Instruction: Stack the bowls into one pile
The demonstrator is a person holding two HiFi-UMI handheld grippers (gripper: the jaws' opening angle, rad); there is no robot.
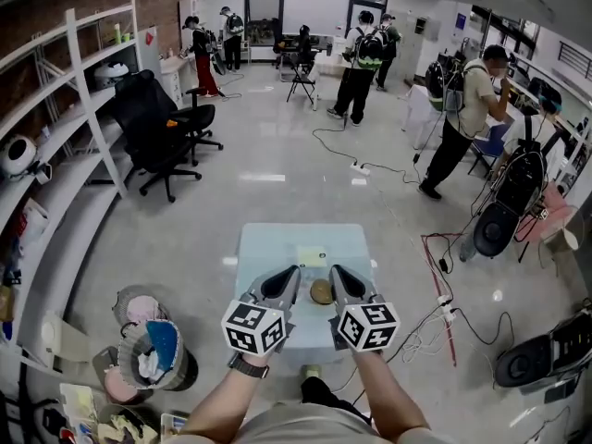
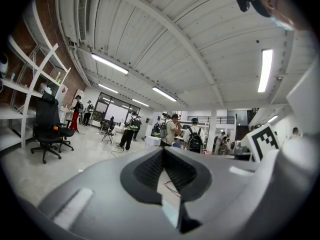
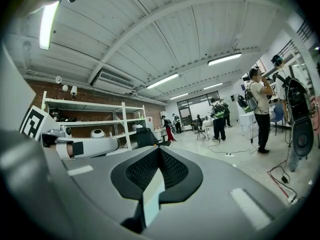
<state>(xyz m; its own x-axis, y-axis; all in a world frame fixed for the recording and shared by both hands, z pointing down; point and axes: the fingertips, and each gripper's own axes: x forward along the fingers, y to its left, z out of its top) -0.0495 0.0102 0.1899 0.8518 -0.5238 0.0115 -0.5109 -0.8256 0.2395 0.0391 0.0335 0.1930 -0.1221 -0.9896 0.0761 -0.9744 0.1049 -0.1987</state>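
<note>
A small pale blue table stands in front of me. On it lies a brown bowl; I cannot tell whether it is one bowl or a pile. My left gripper hovers just left of the bowl and my right gripper just right of it, both pointing forward. The two gripper views look out level across the room and show no bowl. In the left gripper view the left gripper has its tips together, holding nothing. In the right gripper view the right gripper stands the same way.
A pale card lies on the table behind the bowl. Bins stand at the lower left, white shelves and a black office chair farther left. Cables trail across the floor at right. Several people stand far back.
</note>
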